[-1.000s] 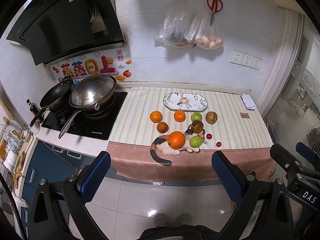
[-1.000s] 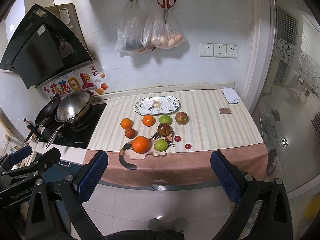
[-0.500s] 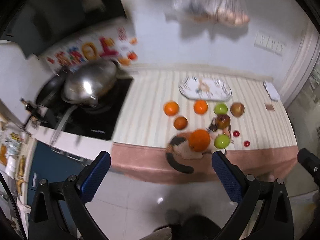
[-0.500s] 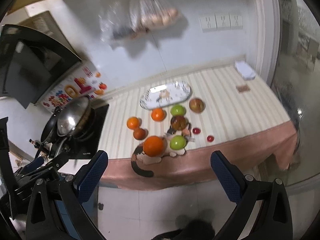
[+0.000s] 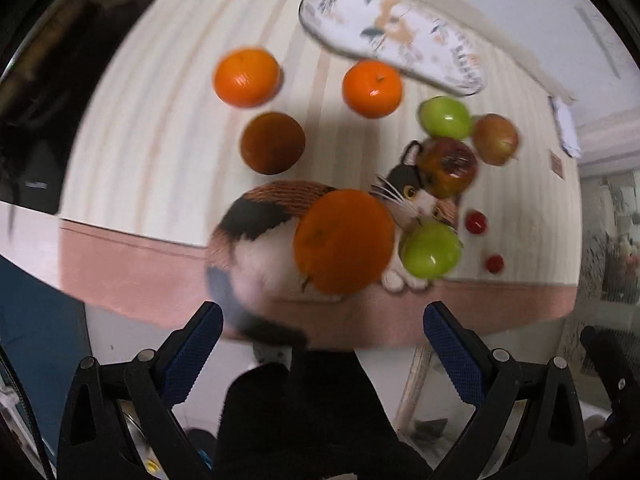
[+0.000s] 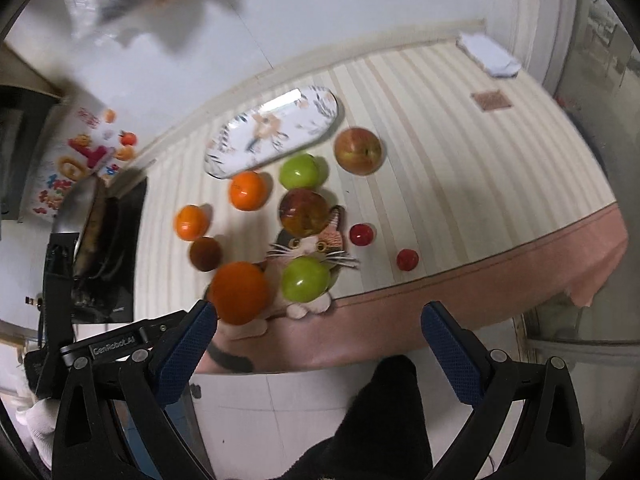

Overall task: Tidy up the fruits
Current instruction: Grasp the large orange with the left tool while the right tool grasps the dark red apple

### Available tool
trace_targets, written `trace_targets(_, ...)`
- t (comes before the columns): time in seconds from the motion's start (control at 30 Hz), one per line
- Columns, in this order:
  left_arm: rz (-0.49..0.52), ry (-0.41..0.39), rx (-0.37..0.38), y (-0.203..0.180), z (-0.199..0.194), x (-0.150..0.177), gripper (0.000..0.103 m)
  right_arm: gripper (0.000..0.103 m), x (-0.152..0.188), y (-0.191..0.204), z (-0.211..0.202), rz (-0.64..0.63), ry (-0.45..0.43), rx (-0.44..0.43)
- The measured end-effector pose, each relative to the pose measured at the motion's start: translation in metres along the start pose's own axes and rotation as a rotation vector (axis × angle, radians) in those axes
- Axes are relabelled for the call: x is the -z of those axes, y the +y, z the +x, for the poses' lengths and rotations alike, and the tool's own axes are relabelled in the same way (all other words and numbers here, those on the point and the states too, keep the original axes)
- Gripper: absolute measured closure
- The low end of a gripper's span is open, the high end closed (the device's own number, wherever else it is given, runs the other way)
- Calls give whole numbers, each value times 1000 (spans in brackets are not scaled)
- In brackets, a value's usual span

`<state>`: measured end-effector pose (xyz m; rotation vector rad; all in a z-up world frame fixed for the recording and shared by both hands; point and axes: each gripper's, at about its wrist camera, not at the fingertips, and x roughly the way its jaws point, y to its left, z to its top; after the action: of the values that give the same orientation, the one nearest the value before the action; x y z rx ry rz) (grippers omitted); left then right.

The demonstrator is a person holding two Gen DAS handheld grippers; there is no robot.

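Note:
Several fruits lie on a striped counter. A large orange (image 5: pixel 344 240) and a green apple (image 5: pixel 431 249) sit on a cat-shaped mat (image 5: pixel 264 240) at the front edge. Behind them are a dark red apple (image 5: pixel 450 166), two small oranges (image 5: pixel 246 76), a brown fruit (image 5: pixel 273 142), another green apple (image 5: pixel 445 117), a red-yellow apple (image 5: pixel 495 138) and two small red fruits (image 5: pixel 476 222). An oval patterned plate (image 5: pixel 392 40) lies at the back, bare. My left gripper (image 5: pixel 322 340) and right gripper (image 6: pixel 320 336) are both open and empty, in front of the counter edge.
A stove with pans (image 6: pixel 92 232) stands at the left of the counter. A folded white cloth (image 6: pixel 488 56) and a small brown coaster (image 6: pixel 491 100) lie at the back right. The left gripper's body (image 6: pixel 112 350) shows low left in the right wrist view.
Both grippers have moved closer to the counter and tilted down, so the fruits look much larger. Both stay open. No fruit has moved.

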<state>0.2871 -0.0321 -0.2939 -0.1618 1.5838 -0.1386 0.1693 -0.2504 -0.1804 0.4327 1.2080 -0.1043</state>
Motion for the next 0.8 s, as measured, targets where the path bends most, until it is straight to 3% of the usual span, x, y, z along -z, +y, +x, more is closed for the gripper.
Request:
trace_targets(0.3, -148, 157, 61, 3, 72, -35, 2, 0, -60, -13, 88, -36, 123, -4)
trace_targets(0.4, -179, 161, 61, 4, 82, -40, 19, 0, -76, -7, 107, -74, 165, -15)
trace_targets(0.53, -173, 95, 17, 4, 76, -43, 20, 0, -93, 5, 140, -103, 229, -39)
trace_targets(0.67, -151, 93, -3, 6, 71, -46, 20, 2, -109, 18, 179, -107, 311, -79)
trace_targets(0.8, -145, 108, 9, 12, 68, -54, 19, 13, -119, 30, 217, -112, 389, -92)
